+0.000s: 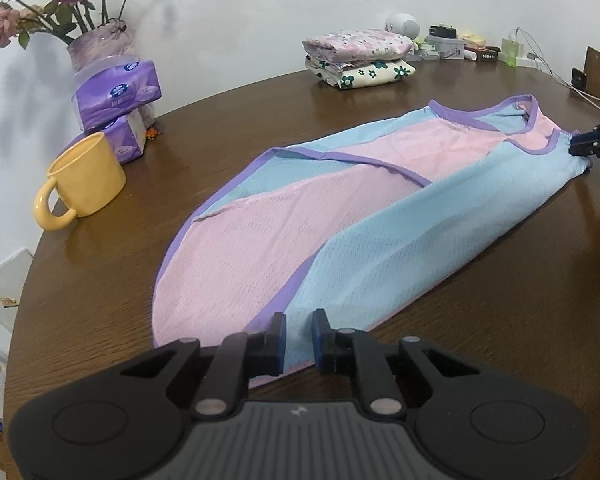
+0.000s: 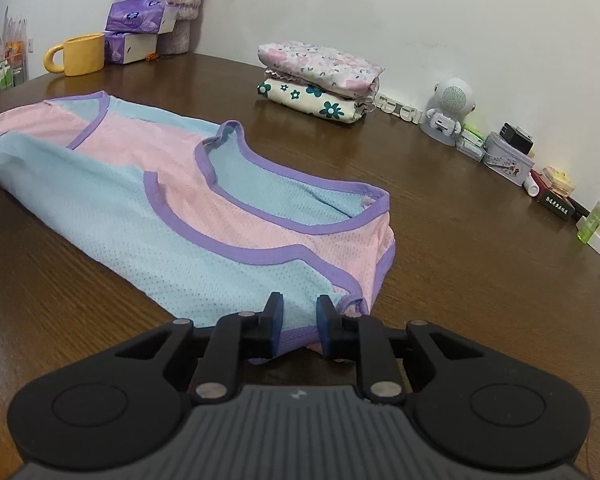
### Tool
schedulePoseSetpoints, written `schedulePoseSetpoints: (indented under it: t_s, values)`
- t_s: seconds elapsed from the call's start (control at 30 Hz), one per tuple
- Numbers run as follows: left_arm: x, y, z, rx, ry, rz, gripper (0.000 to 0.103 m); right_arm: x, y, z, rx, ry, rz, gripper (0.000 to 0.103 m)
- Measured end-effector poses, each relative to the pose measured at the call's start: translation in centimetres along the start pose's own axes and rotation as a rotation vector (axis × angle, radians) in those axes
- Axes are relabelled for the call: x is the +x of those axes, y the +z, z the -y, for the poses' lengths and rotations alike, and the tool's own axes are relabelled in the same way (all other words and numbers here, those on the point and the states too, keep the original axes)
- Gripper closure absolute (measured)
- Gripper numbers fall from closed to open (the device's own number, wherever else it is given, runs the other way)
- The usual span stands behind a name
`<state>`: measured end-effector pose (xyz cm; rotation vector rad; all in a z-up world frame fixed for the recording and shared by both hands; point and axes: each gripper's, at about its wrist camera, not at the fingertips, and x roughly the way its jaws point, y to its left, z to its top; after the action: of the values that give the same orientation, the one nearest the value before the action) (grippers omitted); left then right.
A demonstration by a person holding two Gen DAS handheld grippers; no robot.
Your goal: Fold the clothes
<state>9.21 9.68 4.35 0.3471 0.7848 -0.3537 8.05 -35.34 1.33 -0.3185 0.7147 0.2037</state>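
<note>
A sleeveless mesh top [image 1: 260,240] in pink and light blue with purple trim lies flat on the brown round table [image 1: 100,280], one blue side folded over the pink middle. My left gripper [image 1: 300,320] sits at the hem end, its fingers slightly apart with the blue cloth edge lying between them. My right gripper [image 2: 299,306] is at the shoulder end of the top [image 2: 140,200], fingers likewise apart over the purple-trimmed strap. In the left wrist view the right gripper [image 1: 588,144] shows at the far end of the garment.
A stack of folded floral clothes [image 2: 320,80] sits near the wall. A yellow mug [image 1: 86,178], purple tissue packs [image 1: 116,94] and a flower vase [image 1: 100,44] stand at the left. A white figurine [image 2: 450,112], small boxes [image 2: 508,156] and cables line the far right edge.
</note>
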Motion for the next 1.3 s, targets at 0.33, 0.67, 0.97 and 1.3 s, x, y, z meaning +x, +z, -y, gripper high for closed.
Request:
schedulePoseSetpoints:
  t_s: [0.33,0.67,0.97,1.3]
  values:
    - [-0.4,-0.5,0.4,0.035,0.004,0.008,0.093,-1.4,-0.9,-0.5,0.014,-0.016,-0.018,0.085]
    - [-1.2,-1.4,0.9,0.052,-0.008,0.017,0.093,-3.8,-2.8,-1.1,0.051,-0.038,-0.035,0.085]
    - [-1.3,-1.5,0.6,0.024,-0.031,0.026,0.092,-4.4,-2.9,-0.8,0.091,-0.024,-0.027,0.084]
    - [-4.3,0.6,-0.7,-0.085,-0.076,0.163,0.023,-7.4,-0.3,-0.2,0.159,0.071,0.098,0.027]
